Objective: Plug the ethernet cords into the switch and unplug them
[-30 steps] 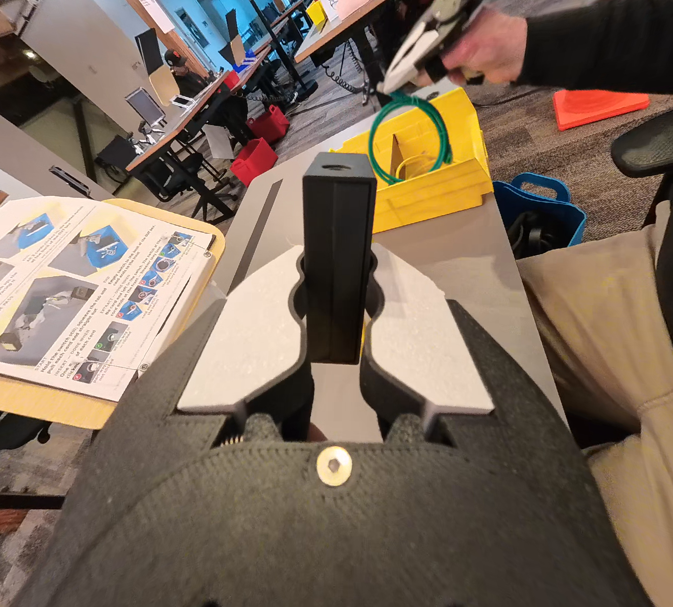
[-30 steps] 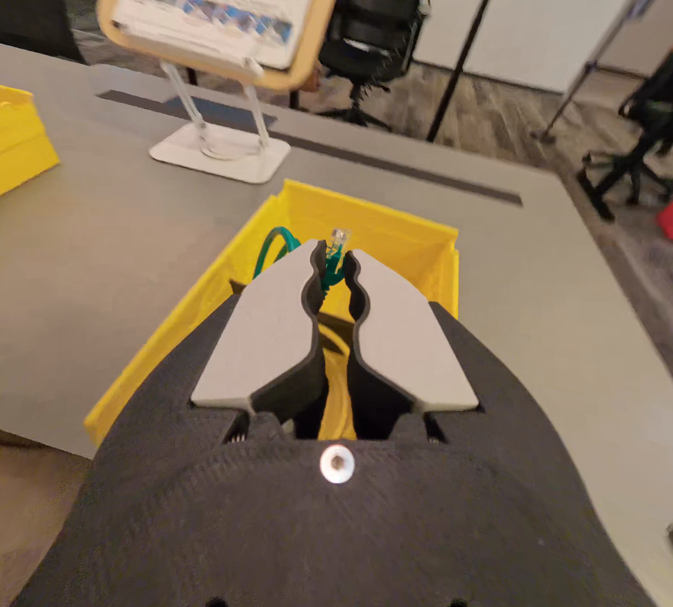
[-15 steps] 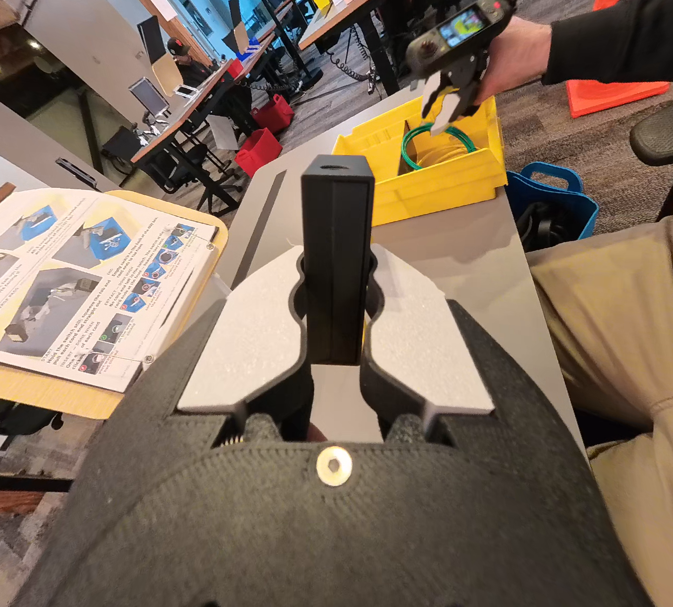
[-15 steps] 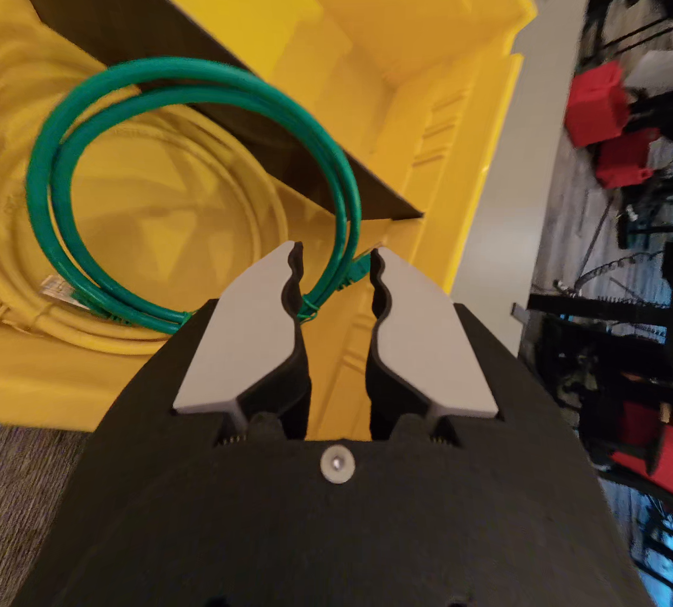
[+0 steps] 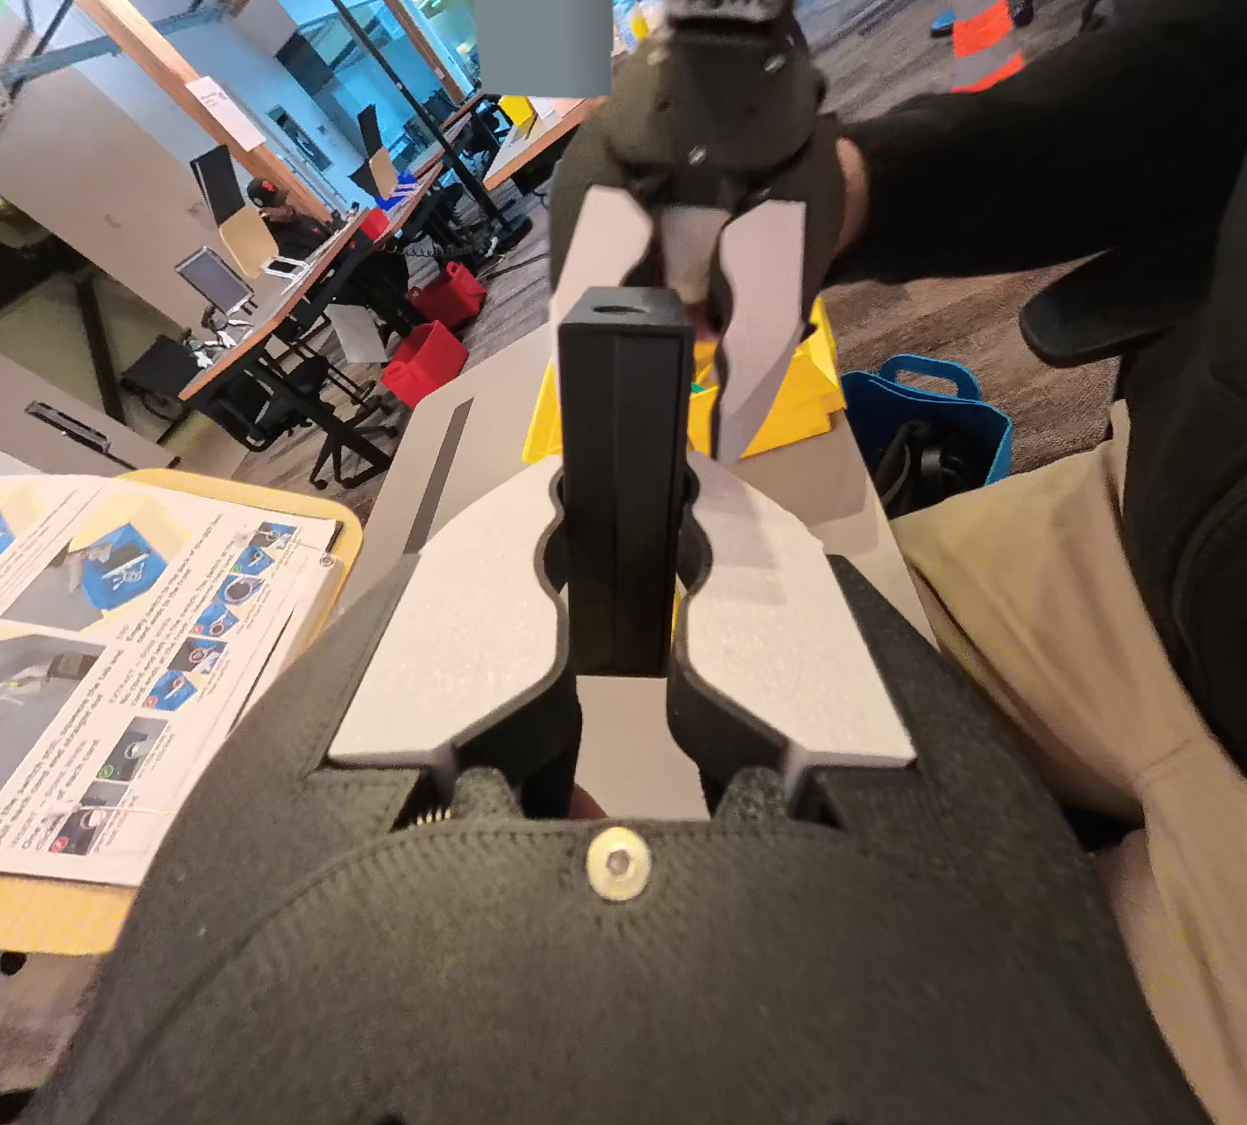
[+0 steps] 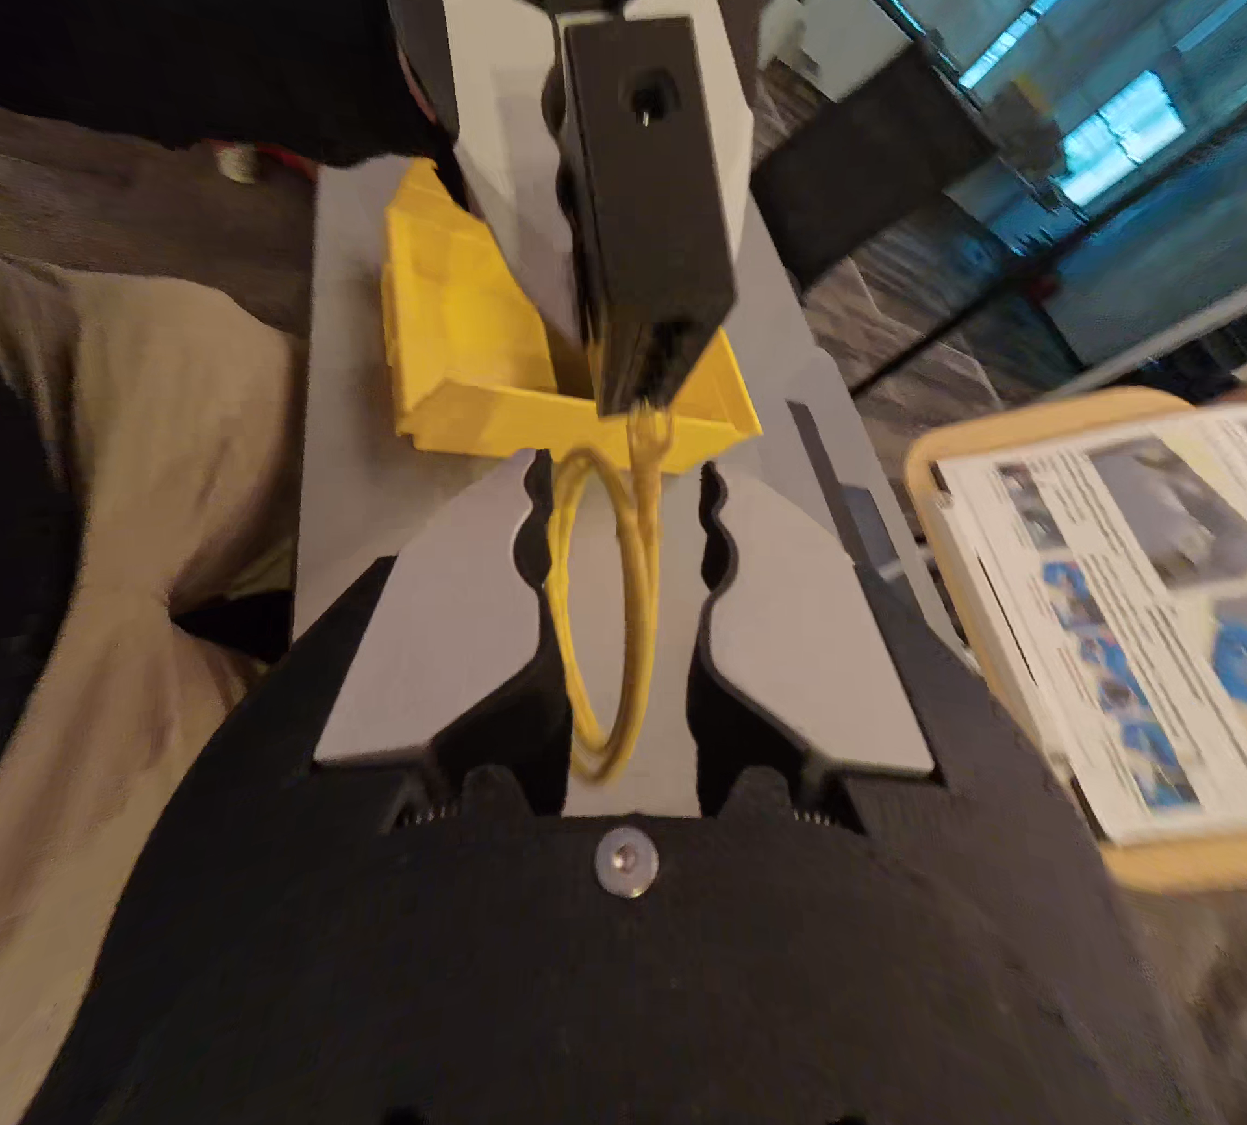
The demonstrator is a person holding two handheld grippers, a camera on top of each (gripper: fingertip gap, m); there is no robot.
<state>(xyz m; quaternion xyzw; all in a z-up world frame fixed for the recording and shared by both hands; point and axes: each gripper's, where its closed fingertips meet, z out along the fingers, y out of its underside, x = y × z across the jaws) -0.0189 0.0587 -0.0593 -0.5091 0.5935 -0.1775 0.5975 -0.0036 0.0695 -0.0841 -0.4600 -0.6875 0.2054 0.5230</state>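
Now the right tool has left the yellow bin, where half a second ago it hung over the green coil, and faces the left tool head-on; its grey fingers are spread, with nothing pinched between them. A yellow ethernet cord, looped in a narrow oval, hangs in the gap from the lower end of the switch, though motion blur hides whether its plug is seated. The left tool, as before, is pressed together on the switch, a matte black rectangular block with a round hole in its end face, held upright above the smooth grey tabletop. Both tools have flat grey finger plates with scalloped inner edges, on black ribbed bodies. The moulded plastic bin sits on the tabletop behind the switch. A printed instruction sheet lies on a rounded wooden board to the left, and a blue bag sits beside the tabletop.
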